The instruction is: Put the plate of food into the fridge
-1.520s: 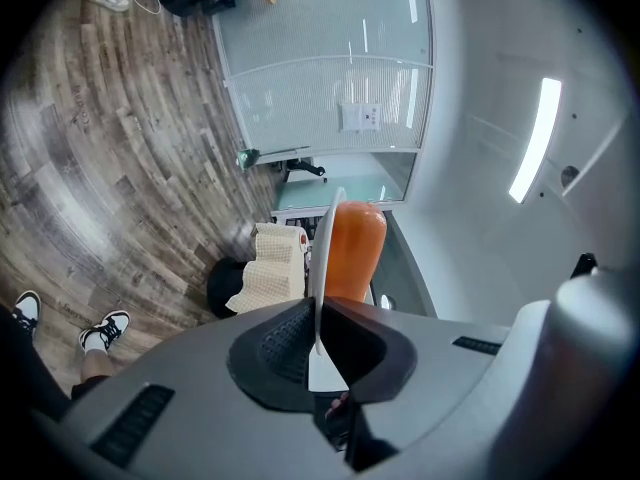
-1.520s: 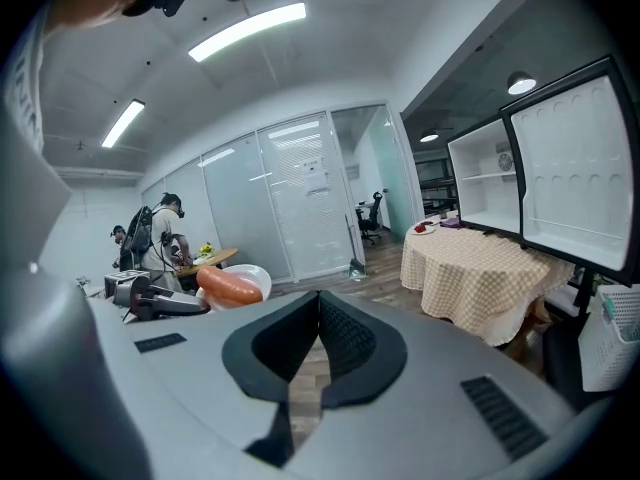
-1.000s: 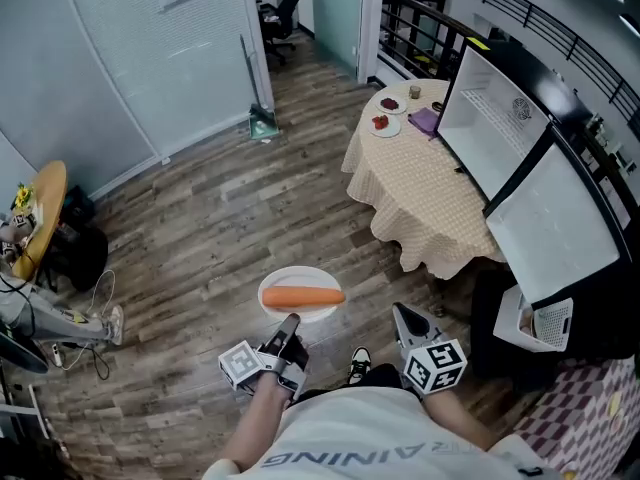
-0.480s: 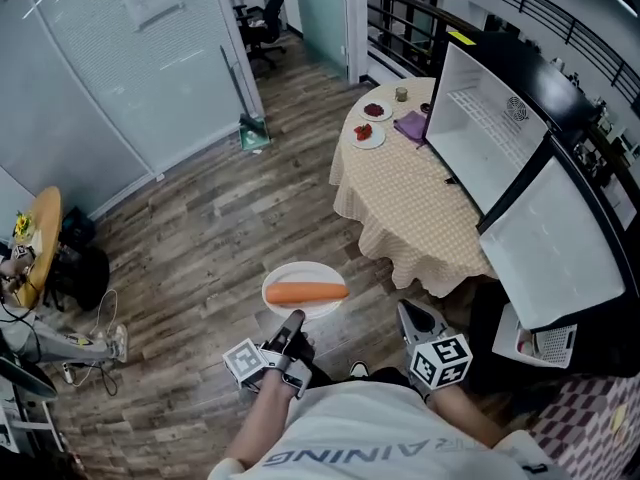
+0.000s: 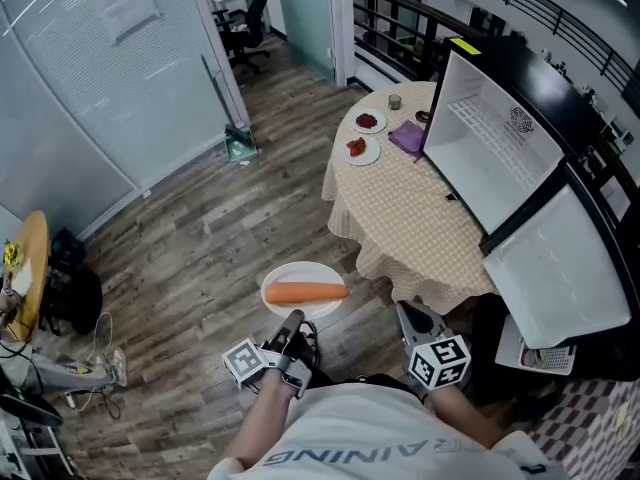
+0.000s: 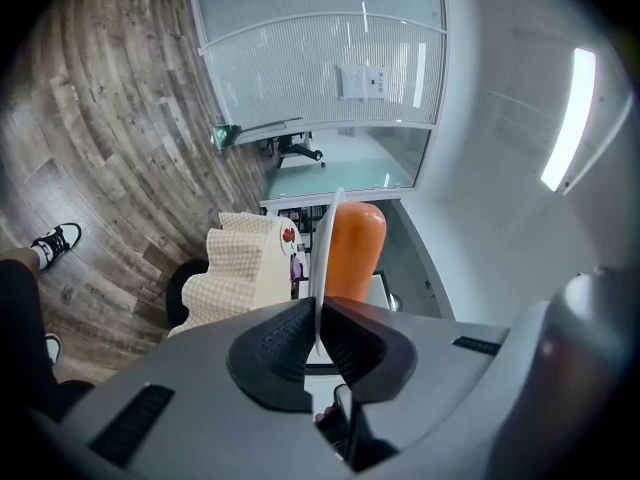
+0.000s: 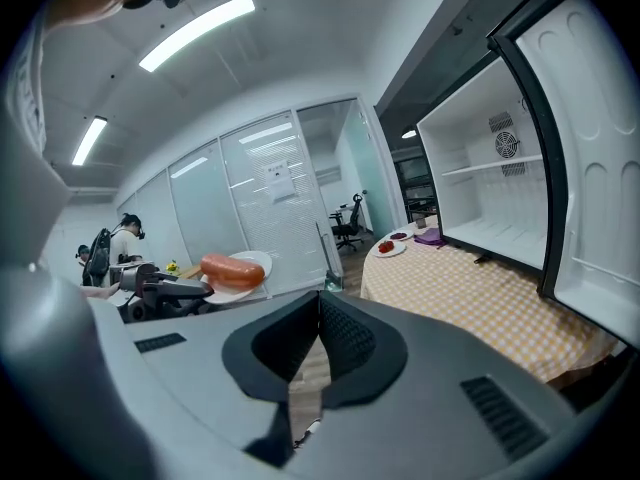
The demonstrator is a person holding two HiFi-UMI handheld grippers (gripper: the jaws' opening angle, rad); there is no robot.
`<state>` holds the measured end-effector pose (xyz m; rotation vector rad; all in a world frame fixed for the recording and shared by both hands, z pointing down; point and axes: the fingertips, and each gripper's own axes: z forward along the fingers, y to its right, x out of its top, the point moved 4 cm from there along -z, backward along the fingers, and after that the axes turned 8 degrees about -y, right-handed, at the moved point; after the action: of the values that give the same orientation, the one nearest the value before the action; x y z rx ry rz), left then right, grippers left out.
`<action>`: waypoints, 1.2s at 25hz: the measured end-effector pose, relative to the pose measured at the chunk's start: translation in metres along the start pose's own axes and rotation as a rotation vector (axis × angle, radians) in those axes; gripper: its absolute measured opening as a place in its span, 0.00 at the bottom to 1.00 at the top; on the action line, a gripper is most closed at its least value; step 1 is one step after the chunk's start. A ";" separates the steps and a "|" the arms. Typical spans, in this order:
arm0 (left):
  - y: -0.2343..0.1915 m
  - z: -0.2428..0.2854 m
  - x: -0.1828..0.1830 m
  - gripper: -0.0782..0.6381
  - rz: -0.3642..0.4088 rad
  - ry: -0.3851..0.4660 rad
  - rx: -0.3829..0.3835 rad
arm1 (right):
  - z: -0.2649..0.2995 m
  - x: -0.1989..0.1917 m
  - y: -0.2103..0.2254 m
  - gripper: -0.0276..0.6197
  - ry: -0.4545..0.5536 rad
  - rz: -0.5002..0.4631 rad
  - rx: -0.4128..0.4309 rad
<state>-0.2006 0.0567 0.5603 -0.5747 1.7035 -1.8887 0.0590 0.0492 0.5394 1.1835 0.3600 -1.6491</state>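
The left tongs (image 5: 292,320) are pinching the near rim of the white plate (image 5: 285,275), their pads pressed on its thin edge in the left gripper view (image 6: 318,334). The plate juts straight ahead of them, level, in the air above the wood floor (image 5: 190,238). A long orange food item (image 5: 305,293), possibly a carrot or sausage, lies across it, its long axis crosswise to the tongs. The right tongs (image 5: 404,316) are pressed together on nothing (image 7: 318,340), just right of the plate. The open fridge (image 5: 495,143) lies ahead and to the right, along the right edge of the cloth-covered worktop (image 5: 410,203), whose near-left corner stands between plate and fridge. The right tongs are nearer the fridge, but the left carries the load, so the coming move probably swings rightward.
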 end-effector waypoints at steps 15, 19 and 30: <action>0.008 0.070 0.147 0.14 0.057 -0.212 -0.030 | 0.101 0.073 -0.036 0.08 0.048 0.041 -0.175; 0.009 0.089 0.171 0.14 0.060 -0.277 -0.050 | 0.117 0.080 -0.037 0.08 0.063 0.075 -0.237; 0.003 0.158 0.191 0.14 0.054 -0.458 -0.044 | 0.129 0.085 -0.015 0.08 0.082 0.165 -0.397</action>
<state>-0.2482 -0.1863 0.5683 -0.8909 1.4431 -1.5354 -0.0196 -0.0842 0.5251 0.9538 0.5954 -1.3139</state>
